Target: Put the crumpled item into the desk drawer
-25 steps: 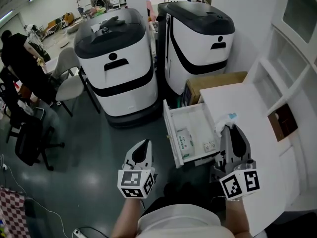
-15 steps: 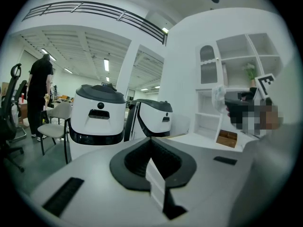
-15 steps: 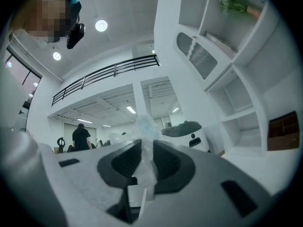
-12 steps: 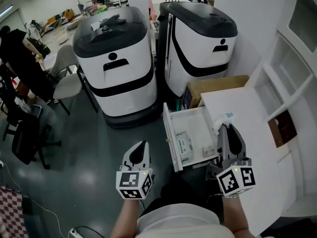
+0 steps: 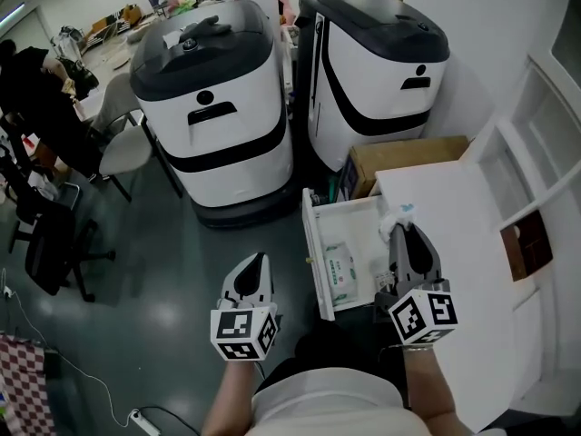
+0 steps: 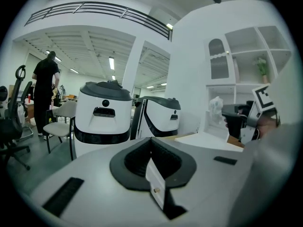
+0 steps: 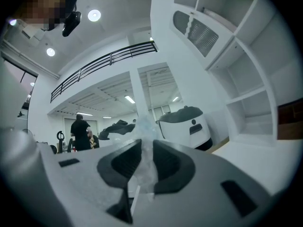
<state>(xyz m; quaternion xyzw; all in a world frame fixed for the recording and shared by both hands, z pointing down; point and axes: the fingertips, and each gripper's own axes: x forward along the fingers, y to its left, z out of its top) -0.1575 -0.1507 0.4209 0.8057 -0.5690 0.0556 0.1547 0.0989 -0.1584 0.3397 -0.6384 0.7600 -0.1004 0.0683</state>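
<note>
two grippers, one load. the left gripper (image 5: 260,262), grey-white with a marker cube at its back, hangs over the dark floor (image 5: 163,316) just left of the furniture. its own view shows the black pads pressed together with nothing between them: idle.

next across, the open white desk drawer (image 5: 311,252) is pulled out with its interior exposed. a flat white packet (image 5: 338,269) with green print lies along the left half of it. the right half looks mostly bare, so there seems to be room.

then the right gripper (image 5: 405,232), pointing away from the person. its jaws are clamped on a crumpled wad (image 5: 397,218) of thin white, faintly blue film or tissue. the right gripper view shows the material pinched in the slot between the pads, with a loose tuft sticking out past the tips. from the head view the wad sits about over the line where the drawer's right edge meets the white desk top (image 5: 463,243); how high above it, cannot tell.

handling, judged only:
- very light, soft, squashes flat under the pads
- no breakage risk
- thin film may be slick, or may cling to the pads on release
- the wad likely springs open a little when let go
- best grip is through the bunched middle, as it is now held; a stray edge could tear or slide out

far right: the desk top, with open white shelving beyond it.
</note>
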